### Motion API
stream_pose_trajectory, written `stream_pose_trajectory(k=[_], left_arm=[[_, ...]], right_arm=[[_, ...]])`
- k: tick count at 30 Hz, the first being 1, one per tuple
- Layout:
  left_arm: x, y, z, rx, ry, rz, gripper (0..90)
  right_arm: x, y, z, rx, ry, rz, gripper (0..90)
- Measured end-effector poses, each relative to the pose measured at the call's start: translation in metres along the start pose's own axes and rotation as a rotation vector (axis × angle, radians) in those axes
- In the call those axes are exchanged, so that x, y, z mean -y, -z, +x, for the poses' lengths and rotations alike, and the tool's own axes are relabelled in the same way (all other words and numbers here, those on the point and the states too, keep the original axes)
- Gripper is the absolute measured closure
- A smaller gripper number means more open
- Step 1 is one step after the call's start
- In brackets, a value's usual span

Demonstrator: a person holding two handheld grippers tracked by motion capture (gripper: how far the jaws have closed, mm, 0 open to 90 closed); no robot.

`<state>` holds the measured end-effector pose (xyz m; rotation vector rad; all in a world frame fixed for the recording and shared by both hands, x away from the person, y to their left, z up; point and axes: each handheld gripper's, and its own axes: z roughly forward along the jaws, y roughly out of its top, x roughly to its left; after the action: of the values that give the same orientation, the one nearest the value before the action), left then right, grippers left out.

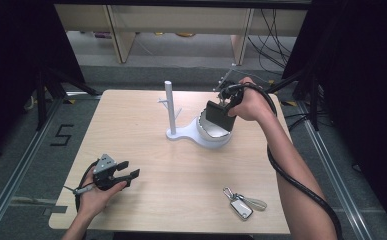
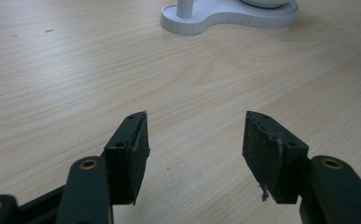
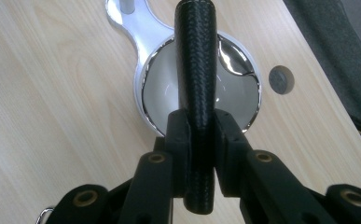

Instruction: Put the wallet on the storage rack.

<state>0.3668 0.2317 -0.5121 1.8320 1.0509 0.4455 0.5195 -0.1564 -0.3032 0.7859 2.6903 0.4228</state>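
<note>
One black wallet (image 3: 196, 93) (textured, leather-look, seen edge-on in the right gripper view) sits pinched between the jaws of my right gripper (image 3: 201, 140), pads pressing flat on both its faces. It hangs directly above the mirrored dish (image 3: 169, 93) of the white stand (image 1: 181, 134), not touching it as far as I can tell. In the high view the wallet (image 1: 218, 115) shows as a dark slab over the bowl end of the stand, at the far right part of the table (image 1: 146, 120); the stand's post (image 1: 169, 102) rises just left of it.

My left gripper (image 1: 127, 170) rests low at the near left corner, well apart from the stand. Its jaws stand wide apart with only bare tabletop between them.

A key fob with ring (image 1: 242, 204) lies near the front edge, right of centre, untouched.
</note>
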Motion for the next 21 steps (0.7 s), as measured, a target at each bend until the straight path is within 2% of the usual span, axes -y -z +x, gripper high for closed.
stream_pose_trajectory(k=[1,3,6,7,8,9,13,14,15,18,21], left_arm=[[0.0,0.0,0.0,0.0,0.0,-0.001,40.3],[0.0,0.0,0.0,-0.002,0.001,-0.002,40.4],[0.0,0.0,0.0,-0.003,-0.001,-0.001,40.3],[0.0,0.0,0.0,-0.002,-0.001,-0.001,40.3],[0.0,0.0,0.0,-0.001,-0.001,0.001,40.3],[0.0,0.0,0.0,-0.001,0.0,0.002,40.3],[0.0,-0.001,0.0,0.002,0.004,-0.001,40.3],[0.001,-0.001,0.0,0.008,0.004,-0.001,40.3],[0.001,-0.001,0.0,0.007,0.003,0.002,40.3],[0.001,-0.002,-0.001,0.005,0.002,0.006,40.2],[0.001,-0.002,-0.001,0.005,0.003,0.007,40.1]], right_arm=[[0.0,-0.002,-0.002,-0.004,0.017,-0.004,78.8],[-0.001,-0.007,-0.002,-0.008,0.004,0.004,78.8],[0.0,-0.014,-0.005,-0.008,0.027,-0.004,78.8],[0.0,-0.016,-0.005,-0.008,0.019,-0.004,78.8],[0.0,-0.018,-0.006,-0.005,0.036,-0.009,78.8],[0.001,-0.02,-0.006,-0.004,0.03,-0.01,78.8],[0.002,-0.028,-0.007,-0.007,0.061,-0.008,78.8],[0.002,-0.03,-0.006,-0.006,0.058,-0.013,78.8],[0.002,-0.032,-0.007,-0.009,0.082,-0.02,78.8],[0.003,-0.038,-0.008,-0.015,0.095,-0.034,78.7],[0.005,-0.046,-0.009,-0.029,0.098,-0.018,78.2]])
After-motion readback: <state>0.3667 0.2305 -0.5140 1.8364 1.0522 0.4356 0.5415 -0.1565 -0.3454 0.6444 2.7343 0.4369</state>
